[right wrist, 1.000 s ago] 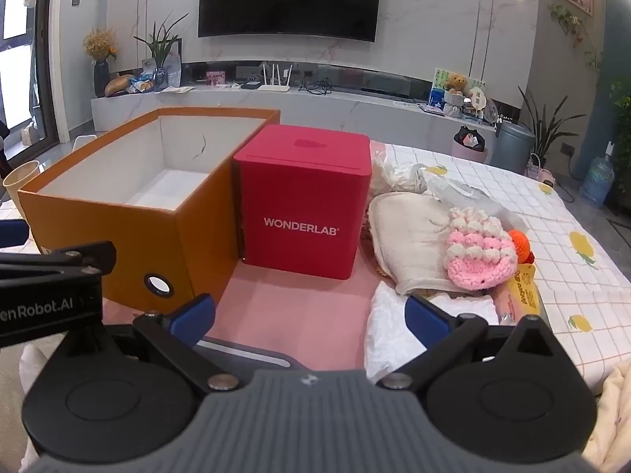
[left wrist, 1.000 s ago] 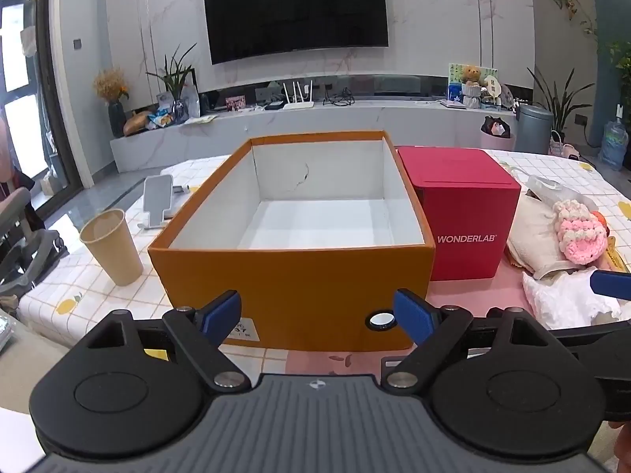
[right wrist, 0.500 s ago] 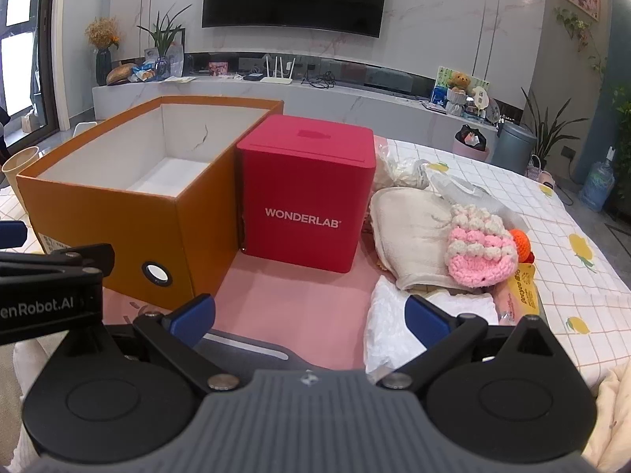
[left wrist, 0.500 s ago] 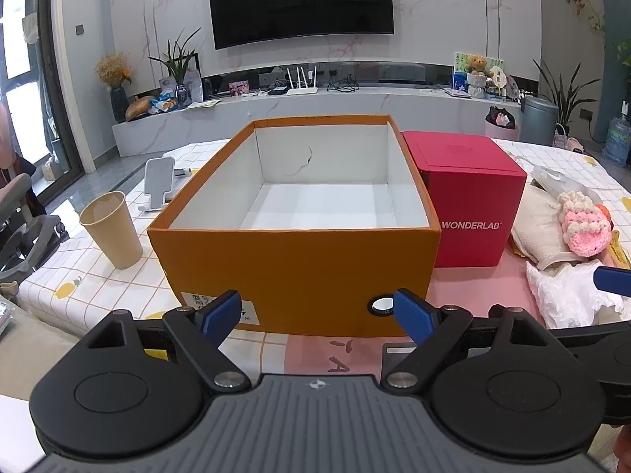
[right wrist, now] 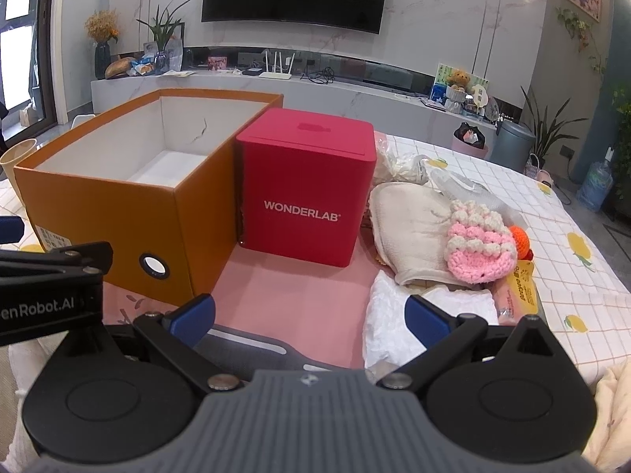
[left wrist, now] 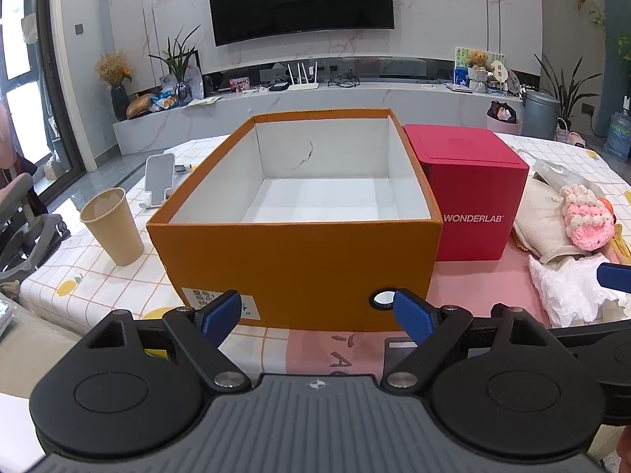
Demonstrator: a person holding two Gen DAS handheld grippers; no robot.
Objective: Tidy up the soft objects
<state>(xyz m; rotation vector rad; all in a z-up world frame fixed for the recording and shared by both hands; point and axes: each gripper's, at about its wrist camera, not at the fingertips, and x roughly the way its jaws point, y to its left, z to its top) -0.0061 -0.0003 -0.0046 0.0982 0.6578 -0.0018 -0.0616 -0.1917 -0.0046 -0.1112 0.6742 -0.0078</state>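
Judging from how things lie, nothing has yet been sorted: the orange box is seen bare inside, and every soft thing lies outside it.

Nearest, two grippers are counted. The left gripper (left wrist: pixel 315 311) is held with its blue fingers spread wide and nothing between them, just short of the near wall of the orange cardboard box (left wrist: pixel 299 268). The right gripper (right wrist: pixel 309 317) is likewise wide open and empty, poised low over the pink mat (right wrist: pixel 292 287), with one fingertip above the crumpled white cloth (right wrist: pixel 388 325).

Beyond that cloth, one cream folded cloth (right wrist: pixel 410 220) is seen, and on it one pink-and-white crocheted piece (right wrist: pixel 479 244); an orange crocheted item (right wrist: pixel 520 242) is only partly visible behind it. Further back, crumpled plastic or netting (right wrist: pixel 398 163) can be made out, though what it is cannot be told. About four or five soft items are thus counted, all to the right of one closed red WONDERLAB box (right wrist: pixel 305 193), which stands just beside the orange box; whether the two touch cannot be told.

On the left, one paper cup (left wrist: pixel 112 226) and one phone stand (left wrist: pixel 159 179) are noted on the checked tablecloth (left wrist: pixel 98 280).

All of the placing is judged still to be done.
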